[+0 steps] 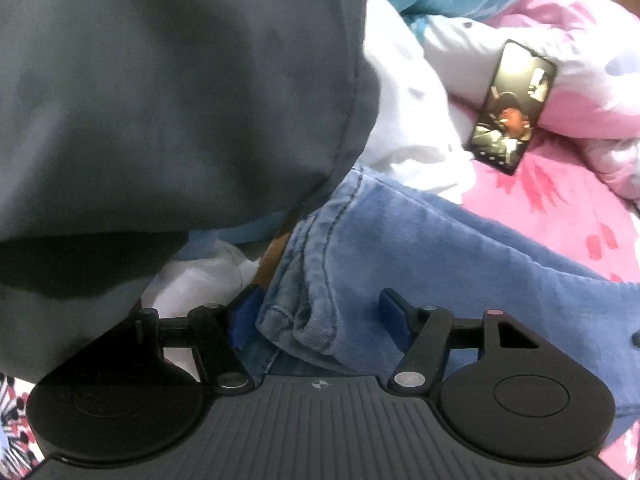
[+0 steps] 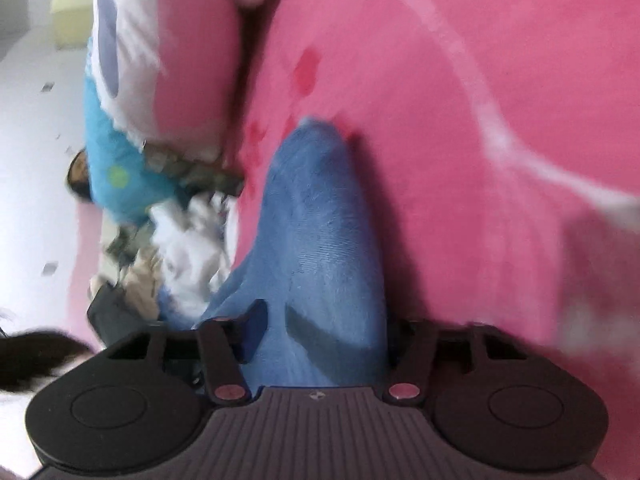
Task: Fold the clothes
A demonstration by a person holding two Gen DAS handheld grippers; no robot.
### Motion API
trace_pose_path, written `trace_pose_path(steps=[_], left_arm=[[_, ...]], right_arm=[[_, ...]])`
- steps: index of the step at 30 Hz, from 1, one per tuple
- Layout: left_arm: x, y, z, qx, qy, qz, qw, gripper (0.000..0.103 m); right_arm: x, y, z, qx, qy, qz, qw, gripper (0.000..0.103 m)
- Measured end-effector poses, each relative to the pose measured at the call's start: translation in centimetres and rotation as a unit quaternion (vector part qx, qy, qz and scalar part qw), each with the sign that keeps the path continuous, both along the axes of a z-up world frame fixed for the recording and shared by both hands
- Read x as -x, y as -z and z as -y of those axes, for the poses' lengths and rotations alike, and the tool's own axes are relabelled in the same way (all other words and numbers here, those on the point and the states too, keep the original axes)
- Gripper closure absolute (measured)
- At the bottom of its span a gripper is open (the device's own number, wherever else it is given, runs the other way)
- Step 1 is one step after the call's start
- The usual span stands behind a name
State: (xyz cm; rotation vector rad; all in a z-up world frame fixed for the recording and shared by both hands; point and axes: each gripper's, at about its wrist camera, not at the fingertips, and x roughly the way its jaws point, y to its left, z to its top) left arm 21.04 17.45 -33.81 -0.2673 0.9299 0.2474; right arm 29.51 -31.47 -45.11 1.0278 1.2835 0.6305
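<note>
Item: jeans (image 1: 400, 240), blue denim, lay crumpled on a pink bedsheet (image 1: 560, 208); fold at its opening stage, with both ends of the garment being gathered. Left gripper (image 1: 320, 316): jaws stood wide, a bunched seamed end of the denim lying between them, neither pad visibly pressing on it. Right gripper (image 2: 320, 328): jaws narrow, with a blue fabric fold running out between them toward the far sheet; the left pad lay against the cloth, the right pad was hidden behind it, so a full pinch is judged likely, not certain. Grey garment (image 1: 160, 100): hung across the left and far part of the left wrist view, over the jeans' left edge. White cloth (image 1: 408, 120): beside the jeans, far side. Phone (image 1: 514, 108): screen lit, propped against a pink-and-white quilt (image 1: 580, 92), far right, apart from the jeans. Containers: none seen; no basket, bin or drawer in either view. Next move, as judged: left jaws would need to close on the bunched end, then both ends lifted and drawn apart to flatten the denim, clear of the grey garment.
</note>
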Motion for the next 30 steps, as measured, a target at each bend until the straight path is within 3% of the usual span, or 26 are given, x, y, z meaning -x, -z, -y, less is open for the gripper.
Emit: trace_pose_path(steps=[3, 6, 9, 14, 18, 20, 24, 26, 30], left_arm=[[-0.6, 0.3, 0.6, -0.011, -0.014, -0.007, 0.9998, 0.038], [-0.5, 0.1, 1.5, -0.024, -0.022, -0.015, 0.9994, 0.038], [-0.2, 0.0, 3.3, -0.026, -0.019, -0.024, 0.9992, 0.038], [0.4, 0.1, 8.6, -0.003, 0.008, -0.034, 0.9994, 0.038], [0.7, 0.4, 14.1, 0.019, 0.052, -0.033, 0.9979, 0.038], [0.7, 0.7, 17.1, 0.006, 0.079, -0.03, 0.9964, 0.038], [0.5, 0.3, 20.8, -0.049, 0.109, -0.022, 0.9926, 0.037], [0.5, -0.9, 20.7, -0.065, 0.106, -0.012, 0.9922, 0.038], [0.4, -3.9, 21.0, -0.113, 0.113, 0.037, 0.9865, 0.038]], right_arm=[[-0.6, 0.1, -0.5, -0.009, -0.021, -0.006, 1.0, 0.087], [-0.1, -1.3, 0.8, -0.039, -0.023, 0.009, 0.999, 0.094], [0.3, -2.1, 2.7, -0.072, -0.015, 0.007, 0.997, 0.095], [1.2, -2.7, 8.2, -0.065, 0.006, -0.009, 0.998, 0.095], [2.2, -4.7, 14.6, -0.018, 0.005, 0.0, 1.0, 0.095], [2.4, -5.4, 18.2, 0.019, 0.006, -0.003, 1.0, 0.094], [2.2, -5.9, 21.8, 0.102, 0.02, -0.024, 0.994, 0.07], [2.7, -6.8, 23.1, 0.134, 0.043, -0.025, 0.99, 0.068], [5.2, -11.9, 24.2, 0.212, 0.118, 0.065, 0.968, 0.071]])
